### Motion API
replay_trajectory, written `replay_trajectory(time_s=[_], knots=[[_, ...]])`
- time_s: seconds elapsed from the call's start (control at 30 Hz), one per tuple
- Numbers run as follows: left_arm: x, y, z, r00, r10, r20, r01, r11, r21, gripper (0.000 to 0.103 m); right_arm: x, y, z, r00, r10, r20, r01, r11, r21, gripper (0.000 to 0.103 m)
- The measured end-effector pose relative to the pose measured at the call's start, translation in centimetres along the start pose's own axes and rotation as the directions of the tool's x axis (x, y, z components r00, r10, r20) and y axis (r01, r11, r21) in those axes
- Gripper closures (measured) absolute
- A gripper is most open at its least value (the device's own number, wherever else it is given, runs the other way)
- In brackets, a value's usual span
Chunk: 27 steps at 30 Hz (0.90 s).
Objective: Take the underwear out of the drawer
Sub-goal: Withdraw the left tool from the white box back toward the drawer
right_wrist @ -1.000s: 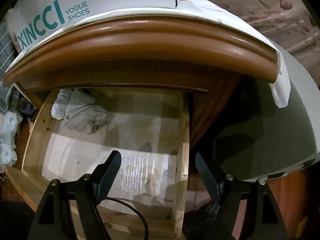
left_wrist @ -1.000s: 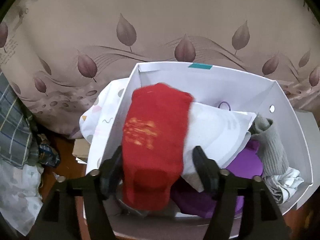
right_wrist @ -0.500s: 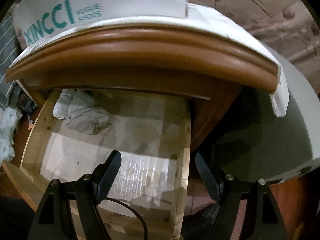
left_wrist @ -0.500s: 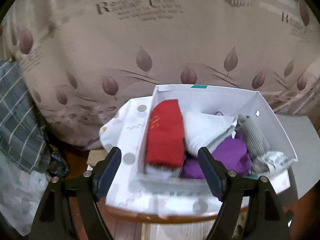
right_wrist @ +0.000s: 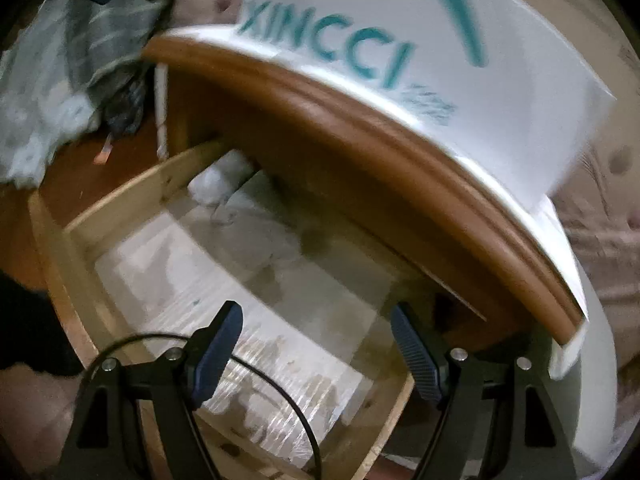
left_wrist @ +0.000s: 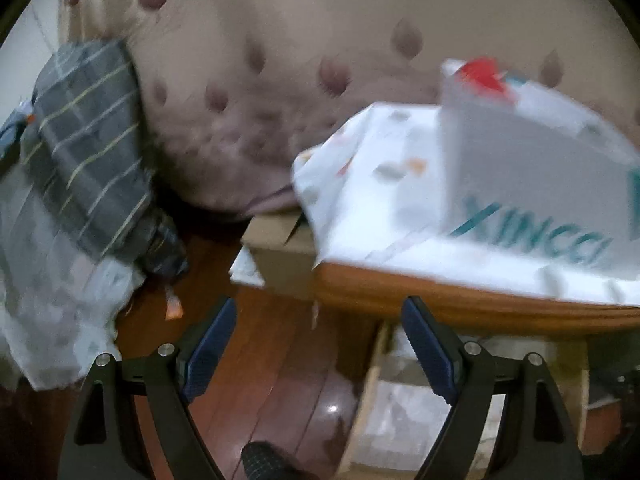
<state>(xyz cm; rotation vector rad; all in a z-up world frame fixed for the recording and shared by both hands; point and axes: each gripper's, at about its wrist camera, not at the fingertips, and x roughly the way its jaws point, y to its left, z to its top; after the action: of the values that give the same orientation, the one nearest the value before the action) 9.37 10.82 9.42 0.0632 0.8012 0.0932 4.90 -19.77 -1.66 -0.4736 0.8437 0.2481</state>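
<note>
Pale underwear [right_wrist: 224,184] lies blurred, half-hidden in the drawer [right_wrist: 120,216].

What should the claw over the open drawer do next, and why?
Probably reach the right claw toward the back corner of the drawer, where the pale bundle of underwear lies. The claw is open with nothing between its fingers, the rest of the drawer floor looks bare, and the bundle is partly tucked under the tabletop.
</note>
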Motion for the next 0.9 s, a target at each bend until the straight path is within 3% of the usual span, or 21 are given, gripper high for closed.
replay_trajectory(time_s=[0.17, 0.27, 0.37, 0.47, 0.57, 0.9], knots=[[3.9, 0.3, -2.1, 0.998, 0.018, -0.054, -0.016, 0.999, 0.034, 0.021, 1.9, 1.9, 1.8, 0.998, 0.014, -0.06, -0.025, 0.985, -0.174, 0.024], [5.1, 1.1, -2.3, 0.994, -0.012, -0.108, 0.013, 1.0, 0.008, 0.021, 2.8, 2.8, 2.6, 0.996, 0.017, -0.089, -0.039, 0.968, -0.25, 0.024], [5.2, 2.0, -2.2, 0.994, -0.03, -0.106, 0.026, 0.999, -0.044, 0.021, 4.0, 3.9, 3.8, 0.992, 0.054, -0.116, -0.085, 0.957, -0.277, 0.024], [5.1, 2.1, -2.2, 0.994, -0.037, -0.098, 0.034, 0.999, -0.038, 0.021, 5.0, 5.2, 4.5, 0.991, 0.049, -0.123, -0.087, 0.942, -0.323, 0.024], [5.0, 1.9, -1.9, 0.996, -0.017, -0.084, 0.016, 1.0, -0.015, 0.021, 6.2, 6.3, 5.2, 0.989, 0.055, -0.134, -0.098, 0.935, -0.34, 0.026], [5.1, 2.0, -1.4, 0.992, -0.071, -0.101, 0.068, 0.997, -0.03, 0.02, 7.2, 7.7, 7.6, 0.993, 0.066, -0.102, -0.095, 0.946, -0.309, 0.026]])
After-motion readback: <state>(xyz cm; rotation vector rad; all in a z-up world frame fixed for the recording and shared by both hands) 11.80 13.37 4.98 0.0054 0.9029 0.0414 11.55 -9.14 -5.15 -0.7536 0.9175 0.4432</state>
